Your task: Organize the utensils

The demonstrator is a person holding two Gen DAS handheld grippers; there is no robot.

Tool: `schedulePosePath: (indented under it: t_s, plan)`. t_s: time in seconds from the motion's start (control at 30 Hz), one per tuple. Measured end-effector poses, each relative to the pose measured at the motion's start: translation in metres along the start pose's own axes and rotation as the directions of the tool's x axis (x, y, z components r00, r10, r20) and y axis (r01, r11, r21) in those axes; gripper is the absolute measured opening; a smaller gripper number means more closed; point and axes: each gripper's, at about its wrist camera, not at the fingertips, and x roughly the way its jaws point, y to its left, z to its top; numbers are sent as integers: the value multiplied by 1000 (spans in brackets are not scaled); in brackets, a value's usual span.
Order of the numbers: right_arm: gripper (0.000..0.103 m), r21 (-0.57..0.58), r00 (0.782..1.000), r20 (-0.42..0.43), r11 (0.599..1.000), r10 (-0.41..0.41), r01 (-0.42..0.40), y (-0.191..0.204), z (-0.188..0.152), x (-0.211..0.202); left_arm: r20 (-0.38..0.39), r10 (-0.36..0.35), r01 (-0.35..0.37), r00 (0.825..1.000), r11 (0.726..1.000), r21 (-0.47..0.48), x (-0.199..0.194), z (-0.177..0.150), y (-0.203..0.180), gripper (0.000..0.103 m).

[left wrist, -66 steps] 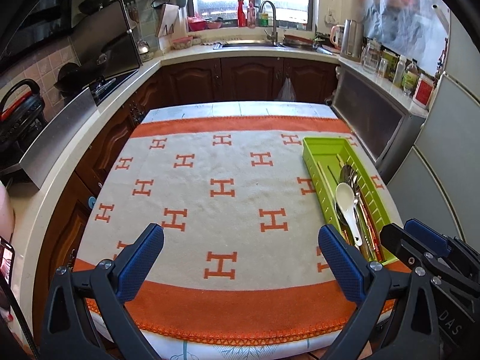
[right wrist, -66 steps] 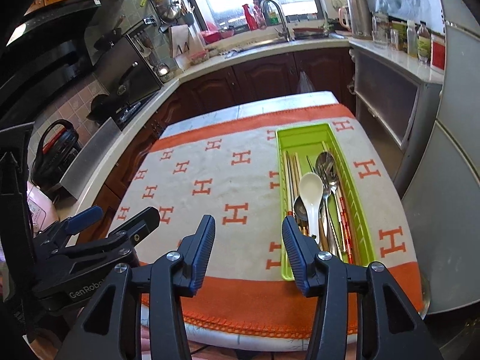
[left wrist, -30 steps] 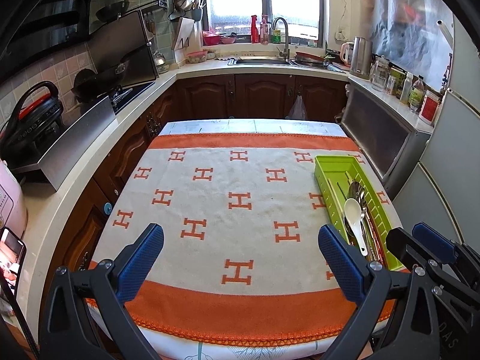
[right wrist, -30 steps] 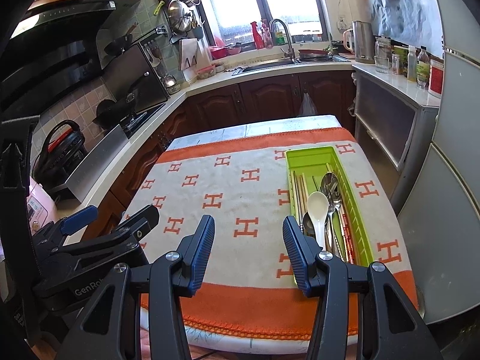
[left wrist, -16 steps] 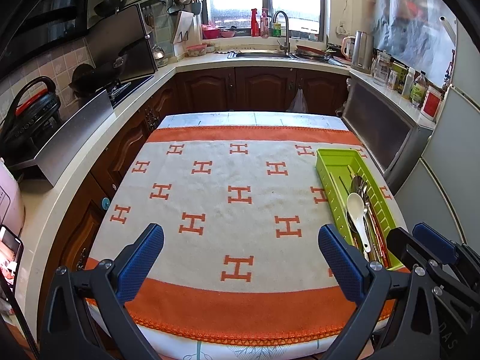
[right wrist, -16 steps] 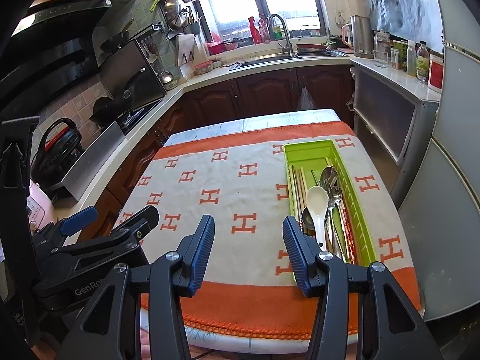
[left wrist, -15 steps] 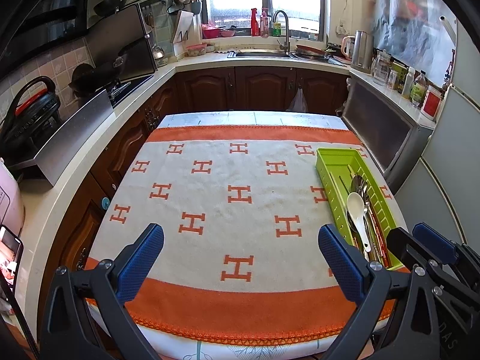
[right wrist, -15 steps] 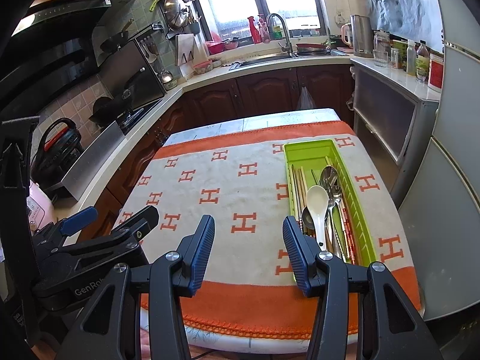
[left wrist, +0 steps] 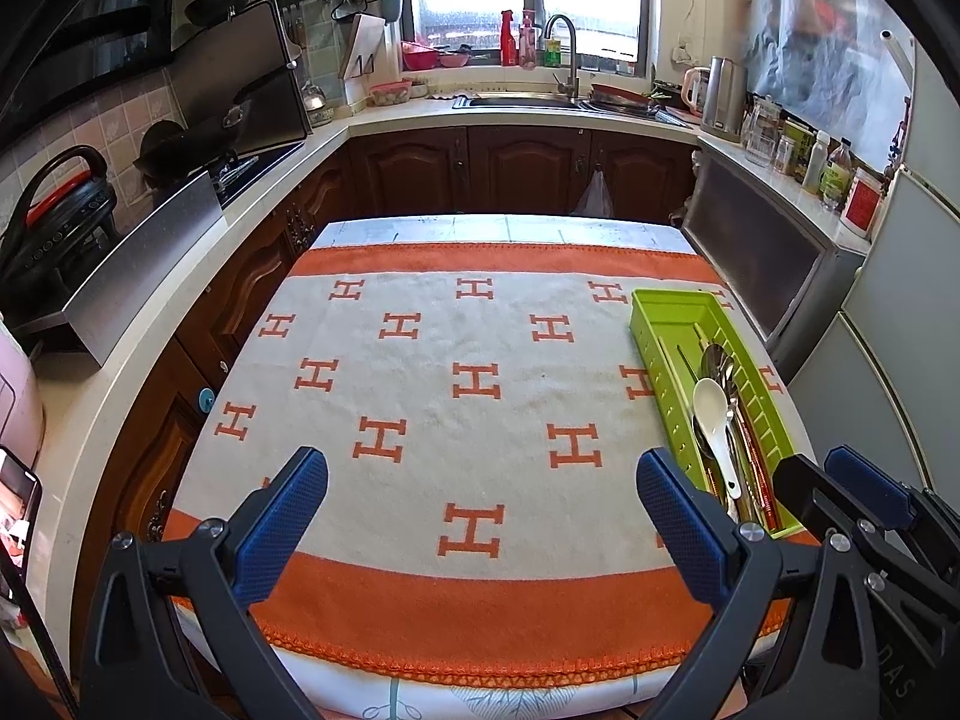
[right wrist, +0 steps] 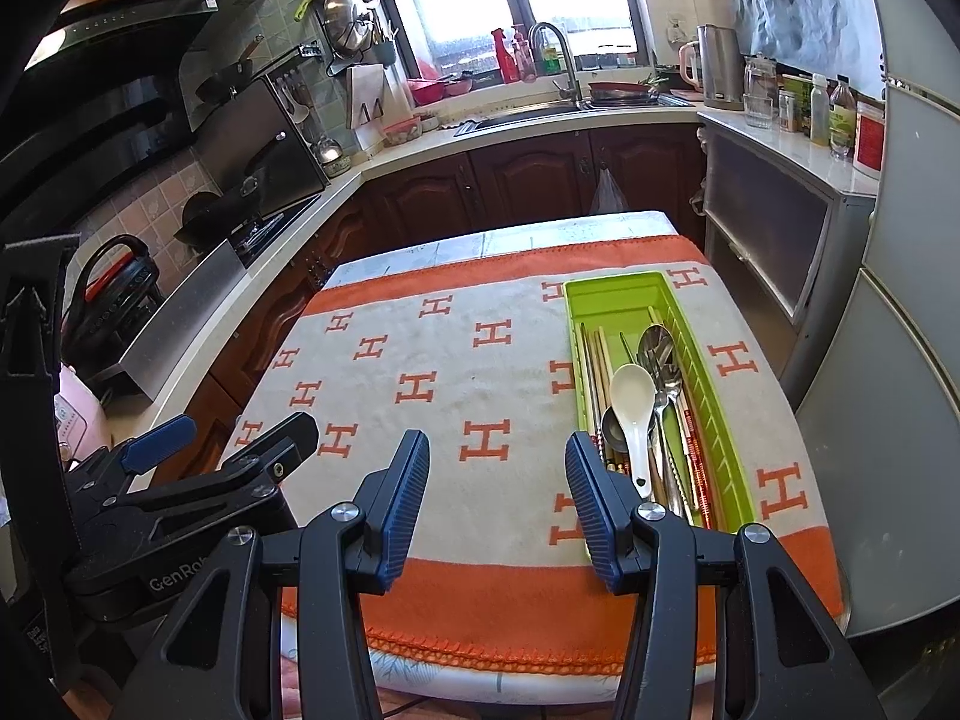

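Observation:
A green utensil tray point(left wrist: 657, 324) point(right wrist: 612, 291) lies at the right side of the table. In it are a white ceramic spoon point(left wrist: 714, 414) point(right wrist: 633, 408), metal spoons point(right wrist: 657, 345), chopsticks point(right wrist: 591, 360) and red-patterned sticks point(right wrist: 696, 456). My left gripper point(left wrist: 483, 474) is open wide and empty, held above the near edge of the table. My right gripper point(right wrist: 498, 456) is open and empty, just left of the tray's near end. Each gripper shows at the edge of the other's view.
An orange and white cloth with H marks point(left wrist: 474, 384) covers the table. Kitchen counters with a stove point(left wrist: 240, 162), a sink point(left wrist: 540, 99) and jars point(left wrist: 822, 162) ring the table. A grey fridge point(right wrist: 900, 360) stands at the right.
Both grippers have drawn back and risen from the table since the earliest frames, so the tray looks smaller and farther. Both stay open and empty.

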Motion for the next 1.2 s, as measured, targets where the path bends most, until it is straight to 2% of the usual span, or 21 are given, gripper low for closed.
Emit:
schedulePosePath:
  t_s: [1.2]
  plan:
    - [48, -6, 1000, -17, 1000, -7, 7, 1, -12, 11, -19, 0, 0, 1000, 1000, -3, 6, -10, 8, 102]
